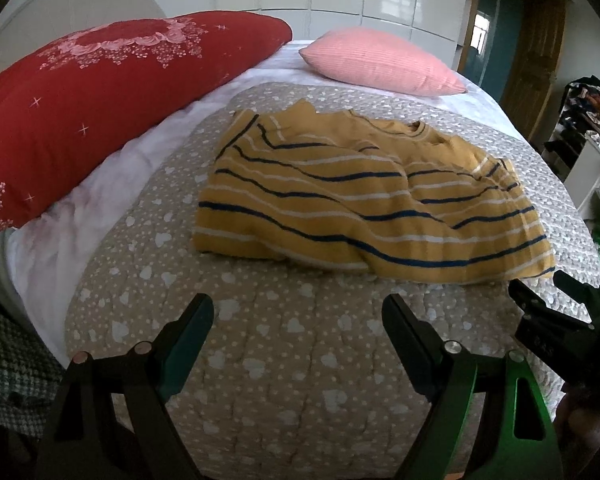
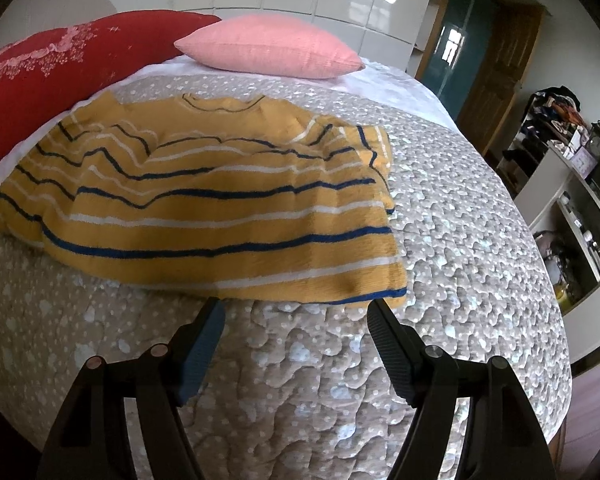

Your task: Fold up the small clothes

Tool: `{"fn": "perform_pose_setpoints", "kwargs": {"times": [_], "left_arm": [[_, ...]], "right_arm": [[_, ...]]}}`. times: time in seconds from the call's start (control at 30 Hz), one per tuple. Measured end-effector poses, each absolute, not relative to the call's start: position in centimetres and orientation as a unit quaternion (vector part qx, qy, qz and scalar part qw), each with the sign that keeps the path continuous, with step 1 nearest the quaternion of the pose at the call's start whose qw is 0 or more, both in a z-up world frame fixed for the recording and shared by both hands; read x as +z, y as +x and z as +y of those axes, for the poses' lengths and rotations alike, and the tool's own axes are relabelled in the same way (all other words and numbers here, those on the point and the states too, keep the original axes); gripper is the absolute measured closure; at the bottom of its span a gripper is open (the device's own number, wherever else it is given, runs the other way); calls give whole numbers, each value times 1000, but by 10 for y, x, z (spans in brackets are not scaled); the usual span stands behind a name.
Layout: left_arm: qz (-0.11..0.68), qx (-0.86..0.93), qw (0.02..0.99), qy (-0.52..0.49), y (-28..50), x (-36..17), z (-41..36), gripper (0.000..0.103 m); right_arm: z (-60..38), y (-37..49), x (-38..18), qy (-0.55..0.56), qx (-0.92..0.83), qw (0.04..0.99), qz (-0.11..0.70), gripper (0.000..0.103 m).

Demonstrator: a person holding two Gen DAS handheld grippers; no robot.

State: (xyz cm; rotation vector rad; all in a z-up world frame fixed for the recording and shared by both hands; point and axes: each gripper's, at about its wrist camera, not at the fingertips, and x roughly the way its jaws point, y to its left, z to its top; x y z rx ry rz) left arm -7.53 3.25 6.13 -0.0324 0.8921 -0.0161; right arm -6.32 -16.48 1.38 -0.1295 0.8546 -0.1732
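A small yellow shirt (image 1: 364, 196) with blue and white stripes lies rumpled on a beige quilt (image 1: 284, 344) on the bed; it also shows in the right wrist view (image 2: 204, 200). My left gripper (image 1: 298, 308) is open and empty, a short way in front of the shirt's near hem. My right gripper (image 2: 296, 308) is open and empty, its fingertips just at the shirt's near hem. The right gripper also shows at the right edge of the left wrist view (image 1: 556, 292).
A red flowered pillow (image 1: 100, 108) lies at the left and a pink pillow (image 1: 380, 60) at the bed's far end. A white sheet (image 1: 72, 216) shows beside the quilt. Shelves with clutter (image 2: 568, 152) stand to the right of the bed.
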Motion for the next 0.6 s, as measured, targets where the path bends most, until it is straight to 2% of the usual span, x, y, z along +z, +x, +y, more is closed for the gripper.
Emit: {"fn": "perform_pose_setpoints", "kwargs": {"times": [0.37,0.6], "left_arm": [[426,22,905,7,-74,59,34,18],[432,28,901,-15,-69,53,55,18]], "right_arm": [[-167,-64,13,-61,-83,903,417,25],[-157,-64,35,-44,-52,914,400,25]]}}
